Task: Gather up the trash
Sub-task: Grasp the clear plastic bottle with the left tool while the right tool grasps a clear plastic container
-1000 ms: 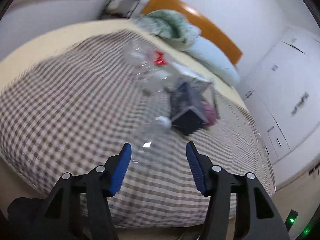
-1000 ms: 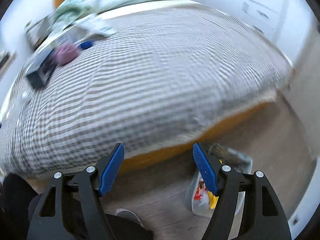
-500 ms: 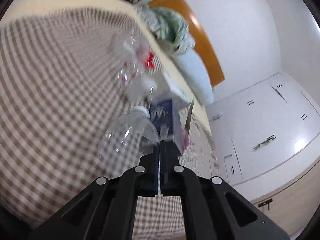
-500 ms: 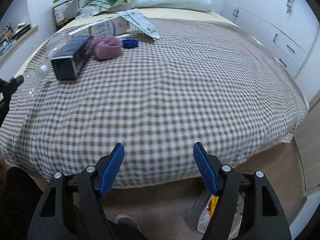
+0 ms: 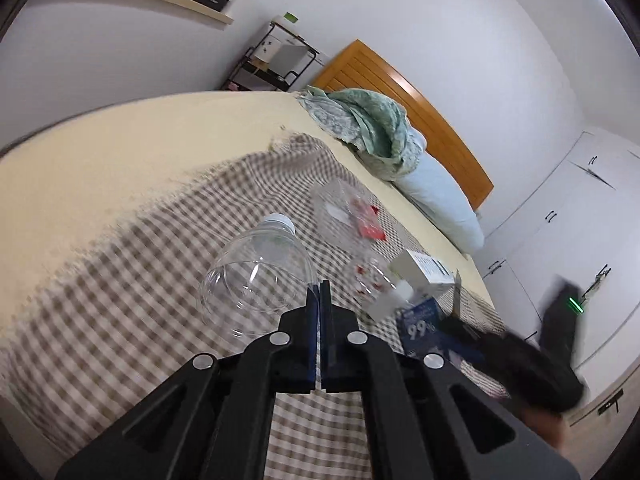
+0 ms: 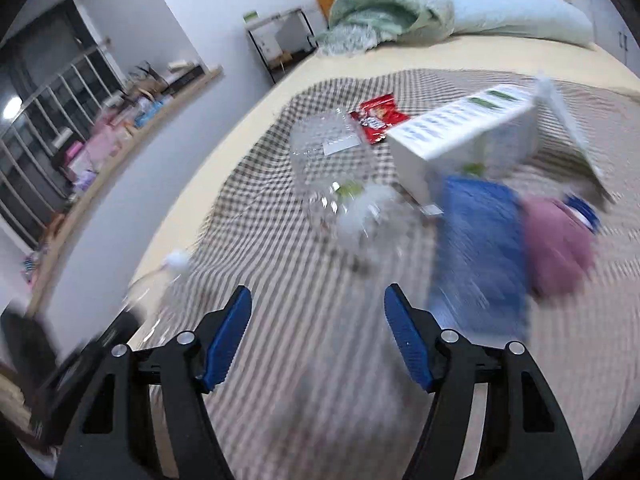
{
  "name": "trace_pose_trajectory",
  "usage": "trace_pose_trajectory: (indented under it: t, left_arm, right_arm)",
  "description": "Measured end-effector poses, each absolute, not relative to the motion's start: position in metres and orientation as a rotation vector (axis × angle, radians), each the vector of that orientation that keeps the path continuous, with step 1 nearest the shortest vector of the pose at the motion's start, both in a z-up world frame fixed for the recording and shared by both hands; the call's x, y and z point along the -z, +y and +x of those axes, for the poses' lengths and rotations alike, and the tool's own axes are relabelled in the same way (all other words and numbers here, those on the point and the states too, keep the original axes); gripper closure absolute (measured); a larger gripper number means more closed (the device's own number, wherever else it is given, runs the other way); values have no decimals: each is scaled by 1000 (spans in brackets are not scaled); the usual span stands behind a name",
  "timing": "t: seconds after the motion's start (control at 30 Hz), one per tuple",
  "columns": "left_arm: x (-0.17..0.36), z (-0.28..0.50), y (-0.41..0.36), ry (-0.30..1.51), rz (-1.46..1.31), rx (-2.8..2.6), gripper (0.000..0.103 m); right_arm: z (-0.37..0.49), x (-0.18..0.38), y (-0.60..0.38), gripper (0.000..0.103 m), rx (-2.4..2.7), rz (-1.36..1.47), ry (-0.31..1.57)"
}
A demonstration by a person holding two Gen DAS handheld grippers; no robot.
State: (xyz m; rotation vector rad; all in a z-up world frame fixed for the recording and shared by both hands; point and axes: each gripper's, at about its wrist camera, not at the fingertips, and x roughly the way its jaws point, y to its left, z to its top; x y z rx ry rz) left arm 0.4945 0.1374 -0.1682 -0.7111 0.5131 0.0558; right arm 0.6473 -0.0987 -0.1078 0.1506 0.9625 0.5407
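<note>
The left claw (image 5: 319, 292) is seen clamped fully together on the edge of a clear plastic bottle (image 5: 256, 276), held above the checkered bed cover (image 5: 120, 280). The right claw (image 6: 318, 316) is held wide, empty, above that cover, near a blue box (image 6: 480, 248).

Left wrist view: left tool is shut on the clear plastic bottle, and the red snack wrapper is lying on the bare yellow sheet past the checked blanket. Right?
Not quite. The left tool is shut on the clear plastic bottle, but the red snack wrapper lies on the checked blanket, not on the bare yellow sheet. The right wrist view shows this most clearly.
</note>
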Motion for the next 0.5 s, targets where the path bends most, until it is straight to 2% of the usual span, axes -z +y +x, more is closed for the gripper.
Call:
trace_pose_trajectory:
  t: [0.23, 0.3, 0.37, 0.43, 0.5]
  left_arm:
    - [159, 487, 165, 518, -671, -86, 103]
    - [159, 488, 170, 529, -673, -94, 103]
    - [155, 483, 172, 533, -677, -90, 103]
    - [151, 480, 170, 529, -667, -86, 103]
    - [145, 475, 168, 520, -655, -82, 103]
  right_arm:
    - [734, 133, -61, 37, -323, 141, 1055]
    - [738, 134, -56, 65, -346, 171, 1066]
    - [738, 135, -51, 83, -426, 256, 1106]
    - [731, 128, -42, 100, -477, 223, 1067]
    - [717, 120, -38, 101, -485, 182, 1034]
